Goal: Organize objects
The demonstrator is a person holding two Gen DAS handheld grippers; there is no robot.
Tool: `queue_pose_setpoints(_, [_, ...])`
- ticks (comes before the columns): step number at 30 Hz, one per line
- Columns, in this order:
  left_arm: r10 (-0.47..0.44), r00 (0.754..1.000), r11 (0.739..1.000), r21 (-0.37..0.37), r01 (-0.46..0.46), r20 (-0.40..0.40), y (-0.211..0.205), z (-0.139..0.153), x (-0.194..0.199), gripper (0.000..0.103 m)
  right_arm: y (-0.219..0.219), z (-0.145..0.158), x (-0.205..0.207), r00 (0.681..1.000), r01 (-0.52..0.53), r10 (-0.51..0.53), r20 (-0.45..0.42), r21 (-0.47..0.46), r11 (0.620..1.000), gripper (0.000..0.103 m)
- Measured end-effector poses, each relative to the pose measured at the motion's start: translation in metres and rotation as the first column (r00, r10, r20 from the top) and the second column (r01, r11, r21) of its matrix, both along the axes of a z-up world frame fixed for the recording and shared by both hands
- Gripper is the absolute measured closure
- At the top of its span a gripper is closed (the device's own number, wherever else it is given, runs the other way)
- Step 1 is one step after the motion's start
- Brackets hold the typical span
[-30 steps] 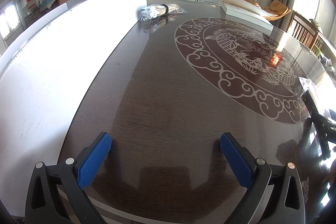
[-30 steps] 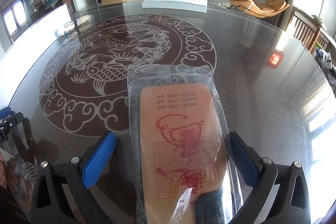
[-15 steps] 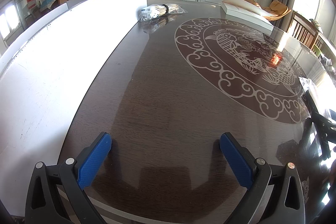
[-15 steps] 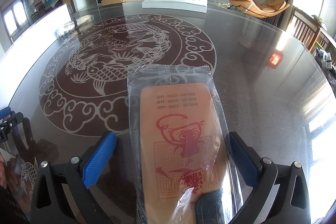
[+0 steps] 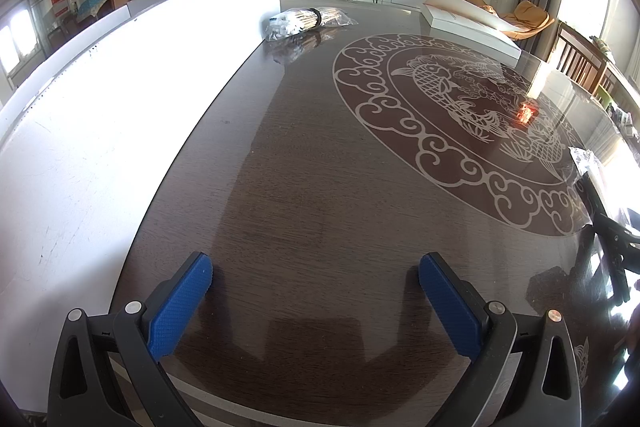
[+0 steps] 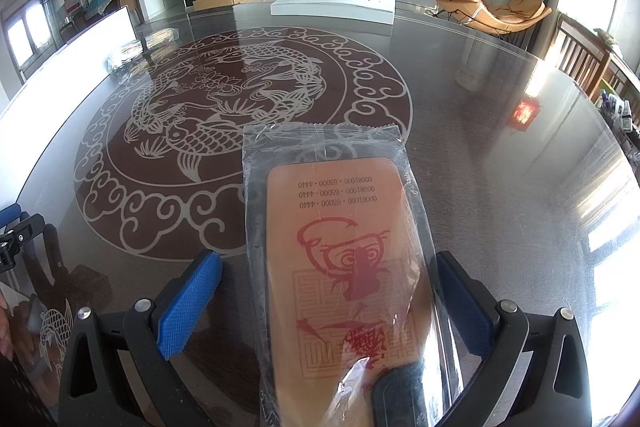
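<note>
A flat orange item with red print, sealed in a clear plastic packet (image 6: 344,247), lies on the glossy dark table (image 6: 500,187) with a dark handle end toward me. My right gripper (image 6: 326,263) is open, its blue pads (image 6: 188,303) standing apart on either side of the packet without touching it. My left gripper (image 5: 315,267) is open over bare table (image 5: 320,167), with nothing between its fingers. A bundle of sticks in clear plastic (image 5: 304,21) lies far ahead of it, beside the white board, and shows small as the bundle (image 6: 132,49) in the right wrist view.
A tall white board (image 5: 120,107) runs along the table's left side. A flat white box (image 6: 336,1) lies at the far edge. The round fish pattern (image 6: 240,107) marks the table's middle. Wooden chairs (image 6: 580,59) stand to the right. The right gripper's frame (image 5: 612,247) shows at the left view's right edge.
</note>
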State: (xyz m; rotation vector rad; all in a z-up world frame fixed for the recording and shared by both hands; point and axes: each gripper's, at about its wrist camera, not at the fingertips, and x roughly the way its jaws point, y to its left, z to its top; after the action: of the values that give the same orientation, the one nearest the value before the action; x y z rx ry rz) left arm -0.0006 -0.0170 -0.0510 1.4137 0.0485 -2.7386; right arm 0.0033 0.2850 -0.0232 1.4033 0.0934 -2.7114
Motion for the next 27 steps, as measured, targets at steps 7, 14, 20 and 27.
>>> queue_pose_setpoints(7, [0.0, 1.0, 1.0, 0.0, 0.0, 0.0, 0.0, 0.0, 0.0, 0.0, 0.0, 0.0, 0.0, 1.0, 0.0, 0.0, 0.0, 0.0, 1.0, 0.0])
queue_pose_setpoints(14, [-0.207, 0.978, 0.978, -0.024, 0.207, 0.026, 0.037, 0.011, -0.021, 0.0, 0.0, 0.0, 0.0, 1.0, 0.0, 0.0, 0.0, 0.0, 1.0, 0.0])
queue_pose_setpoints(20, [-0.33, 0.943, 0.914, -0.267, 0.307, -0.045, 0.076, 0.044, -0.12, 0.0, 0.0, 0.0, 0.0, 1.0, 0.0, 0.0, 0.0, 0.0, 1.0, 0.0])
queue_pose_setpoints(27, [-0.289, 0.956, 0.877, -0.415, 0.243, -0.051, 0.065, 0.044, -0.254, 0.0, 0.0, 0.0, 0.0, 1.0, 0.0, 0.0, 0.0, 0.0, 1.0, 0.0])
